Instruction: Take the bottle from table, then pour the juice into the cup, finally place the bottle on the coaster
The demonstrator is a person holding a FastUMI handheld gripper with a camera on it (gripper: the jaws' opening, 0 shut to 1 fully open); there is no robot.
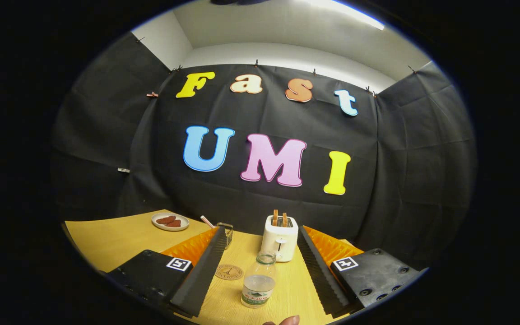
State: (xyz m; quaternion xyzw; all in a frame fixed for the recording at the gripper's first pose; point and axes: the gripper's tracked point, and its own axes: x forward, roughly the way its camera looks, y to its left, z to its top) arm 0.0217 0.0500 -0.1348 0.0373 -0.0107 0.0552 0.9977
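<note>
Your gripper (260,275) is spread wide and pinches nothing; both fingers stand well apart from the bottle (258,280), which is upright on the table (115,239) between them, at 12 o'clock from you. The bottle is clear plastic, with no cap that I can see and some pale liquid in its lower part, so I judge it light, smooth and easy to squeeze out of shape. Take it at the middle of the body, above the label, and press gently, because a hard grip can push liquid out. The coaster (229,272) lies at 11 o'clock of the bottle, just beside it. The toaster (279,238) stands behind it, at 12 o'clock.
</note>
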